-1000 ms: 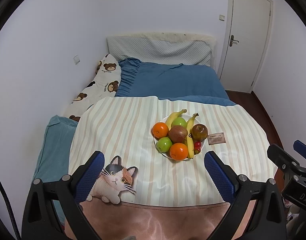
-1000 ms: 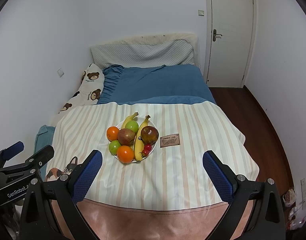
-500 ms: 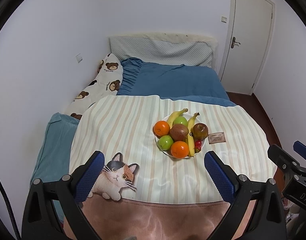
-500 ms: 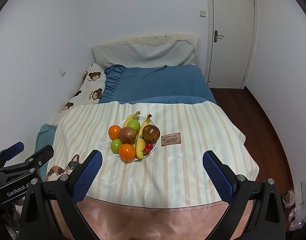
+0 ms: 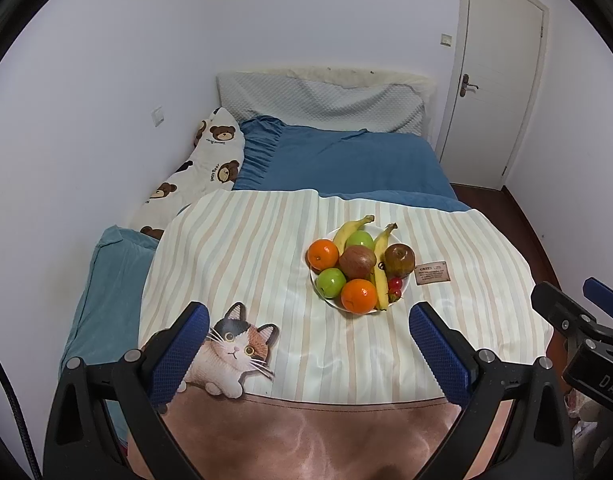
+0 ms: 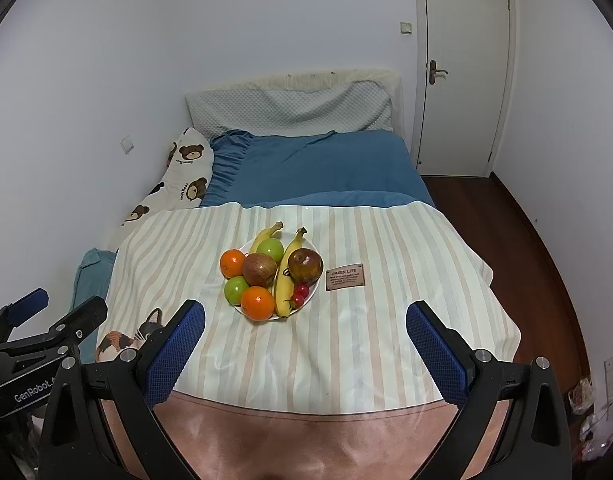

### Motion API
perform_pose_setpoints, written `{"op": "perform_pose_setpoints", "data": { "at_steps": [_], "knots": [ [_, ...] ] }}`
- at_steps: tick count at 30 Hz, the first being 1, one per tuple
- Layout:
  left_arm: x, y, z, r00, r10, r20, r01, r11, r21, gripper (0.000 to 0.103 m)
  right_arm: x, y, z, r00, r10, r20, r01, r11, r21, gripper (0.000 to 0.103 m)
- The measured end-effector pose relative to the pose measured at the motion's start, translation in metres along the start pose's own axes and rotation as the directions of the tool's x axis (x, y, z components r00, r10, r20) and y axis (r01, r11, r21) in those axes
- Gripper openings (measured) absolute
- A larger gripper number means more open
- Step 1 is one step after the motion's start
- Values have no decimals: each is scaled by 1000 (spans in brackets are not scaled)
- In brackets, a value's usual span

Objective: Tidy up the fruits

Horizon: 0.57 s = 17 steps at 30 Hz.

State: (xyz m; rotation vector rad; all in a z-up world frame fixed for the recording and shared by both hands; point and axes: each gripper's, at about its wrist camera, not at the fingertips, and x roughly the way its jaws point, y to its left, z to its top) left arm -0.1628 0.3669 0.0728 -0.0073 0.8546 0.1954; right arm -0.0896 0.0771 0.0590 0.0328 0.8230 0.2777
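Note:
A white plate (image 5: pixel 323 298) (image 6: pixel 311 246) of fruit sits on a striped cloth over a table. It holds two oranges (image 5: pixel 358 295) (image 6: pixel 258 303), two green apples (image 5: pixel 330 282) (image 6: pixel 236 290), two reddish-brown apples (image 5: pixel 399 259) (image 6: pixel 304 265), two bananas (image 5: pixel 380 268) (image 6: pixel 285 271) and small red cherries (image 5: pixel 395 286) (image 6: pixel 300 295). My left gripper (image 5: pixel 309 354) is open and empty, short of the plate. My right gripper (image 6: pixel 305 350) is open and empty, also short of the plate.
The striped cloth (image 5: pixel 246 264) (image 6: pixel 386 320) has a cat picture (image 5: pixel 230 354) and a brown label (image 5: pixel 431 273) (image 6: pixel 344 276). A bed with blue cover (image 5: pixel 346 160) and bear pillow (image 5: pixel 210 160) lies behind. A white door (image 6: pixel 462 72) is at the right.
Both grippers have moved slightly forward and up; the plate sits a little higher in both views. Both stay open. The fruit has not moved.

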Motion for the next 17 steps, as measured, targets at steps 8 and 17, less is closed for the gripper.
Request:
{"op": "perform_pose_setpoints", "data": {
  "at_steps": [8,17],
  "knots": [
    [0,0,0,1000,0,-1,0,1000,-1,102,-2,2,1,1000,5,6,-5,1000,-4,103],
    [-2,0,-1,1000,5,9,-5,1000,2,102,-1,4,2,1000,9,-1,-9,1000,-6,103]
  ]
}}
